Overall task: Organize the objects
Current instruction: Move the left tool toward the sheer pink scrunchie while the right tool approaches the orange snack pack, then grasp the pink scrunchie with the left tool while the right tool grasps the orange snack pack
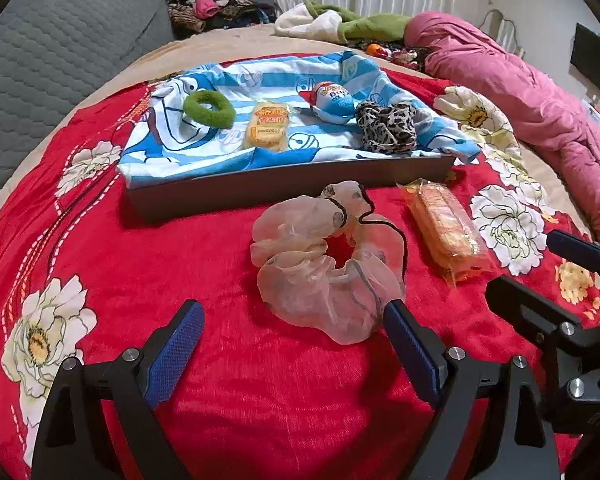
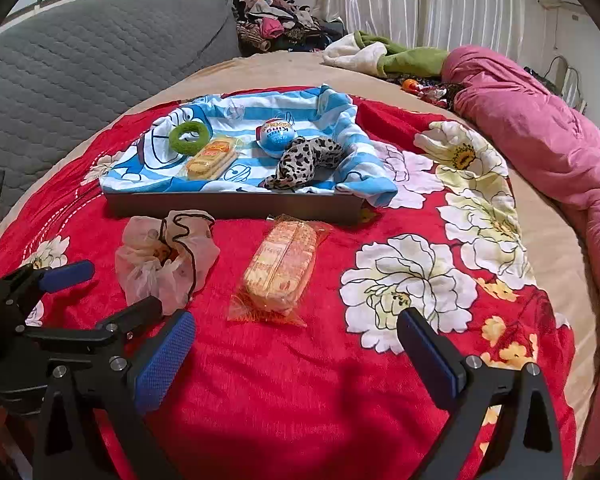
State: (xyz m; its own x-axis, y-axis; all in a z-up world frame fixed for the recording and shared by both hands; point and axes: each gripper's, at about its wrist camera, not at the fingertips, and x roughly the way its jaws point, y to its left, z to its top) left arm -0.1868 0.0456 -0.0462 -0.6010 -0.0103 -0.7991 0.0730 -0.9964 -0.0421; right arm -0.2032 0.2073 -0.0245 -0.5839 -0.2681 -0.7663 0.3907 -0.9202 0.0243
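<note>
A sheer pale scrunchie (image 1: 328, 264) lies on the red floral blanket just ahead of my open, empty left gripper (image 1: 296, 320); it also shows in the right wrist view (image 2: 164, 256). A wrapped biscuit pack (image 2: 278, 268) lies ahead of my open, empty right gripper (image 2: 296, 336); the left wrist view shows it too (image 1: 446, 228). Behind them a grey tray (image 1: 284, 192) lined with a blue striped cloth holds a green hair tie (image 1: 208, 109), a small biscuit pack (image 1: 267, 127), a blue chocolate egg (image 1: 334, 102) and a leopard scrunchie (image 1: 388, 126).
A pink quilt (image 2: 540, 128) lies along the right side of the bed. A grey quilted headboard (image 2: 80, 64) stands at the left. Clothes (image 2: 284, 20) are piled at the back. The right gripper (image 1: 556, 276) shows beside the left one.
</note>
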